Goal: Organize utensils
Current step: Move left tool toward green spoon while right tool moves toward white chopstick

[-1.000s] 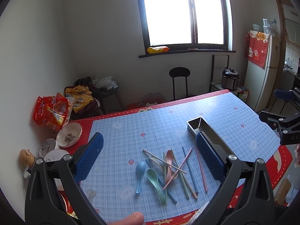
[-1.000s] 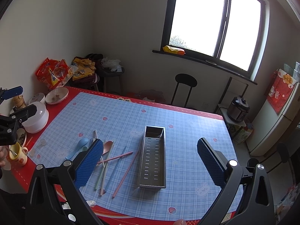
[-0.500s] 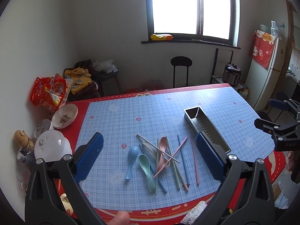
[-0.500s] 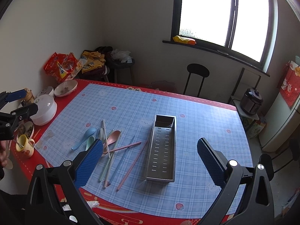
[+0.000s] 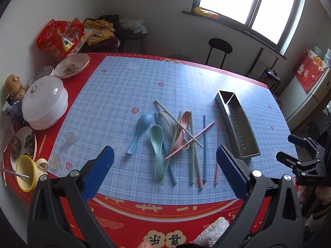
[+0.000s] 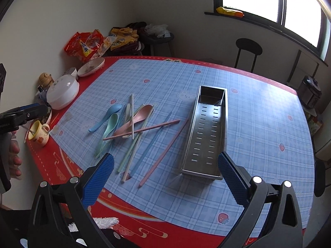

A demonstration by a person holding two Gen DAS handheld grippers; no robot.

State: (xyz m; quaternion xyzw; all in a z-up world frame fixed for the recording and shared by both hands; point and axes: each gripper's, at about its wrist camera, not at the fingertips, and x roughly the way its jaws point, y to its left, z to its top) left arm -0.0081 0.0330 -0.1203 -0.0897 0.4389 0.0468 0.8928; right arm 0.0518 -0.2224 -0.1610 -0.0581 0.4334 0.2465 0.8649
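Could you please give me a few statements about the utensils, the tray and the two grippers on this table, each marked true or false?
1. The perforated stainless-steel tray holds no utensils. True.
2. The light blue plastic spoon lies inside the tray. False: it lies on the blue checked mat, at the left edge of the utensil pile.
3. Both the left gripper and the right gripper are open and hold nothing. True.
4. The pink plastic spoon lies alone, clear of the chopsticks. False: chopsticks cross over it.
5. The mint green plastic spoon lies beside the light blue spoon. True.
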